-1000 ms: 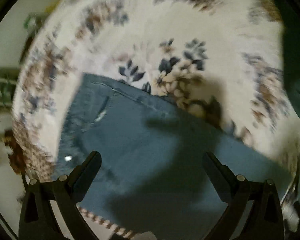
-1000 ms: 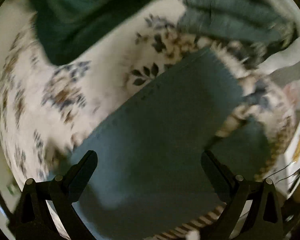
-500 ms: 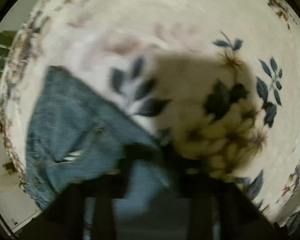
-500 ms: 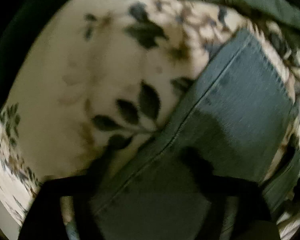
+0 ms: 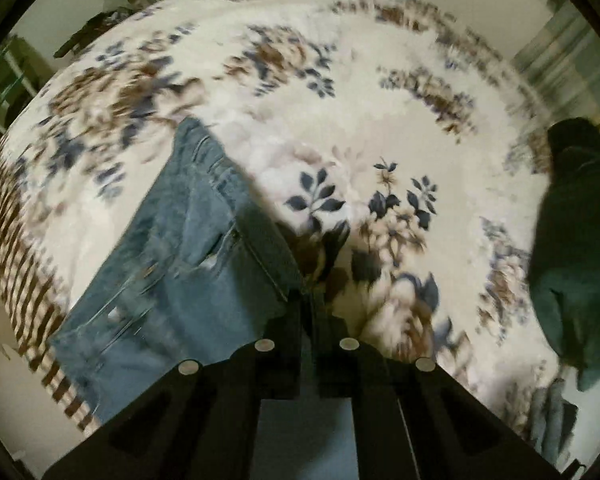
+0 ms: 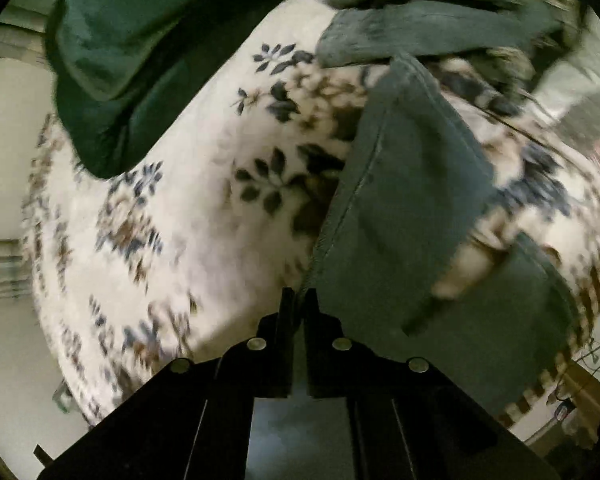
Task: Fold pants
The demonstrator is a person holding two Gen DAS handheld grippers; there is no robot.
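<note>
Jeans (image 5: 188, 264) are lying on the floral bed cover (image 5: 340, 80). I've got my left hand-held gripper (image 5: 309, 300) and right hand-held gripper (image 6: 298, 300) both pinched on the long seam edge. Denim's heavy and floppy, so thick seams seem the safest grip

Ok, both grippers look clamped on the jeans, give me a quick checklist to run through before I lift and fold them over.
1. Left gripper shut on the jeans edge: ok, denim runs in between the closed fingers.
2. Right gripper shut on the jeans seam edge: ok.
3. Both grips on the same long edge: cannot tell, each view shows only its own grip.
4. Fabric flat between grips: cannot tell, both views are blurred.
5. Landing area on the floral blanket free: ok beside the jeans.
6. Dark green garment clear of the fold path: ok, it lies apart from the jeans.
</note>
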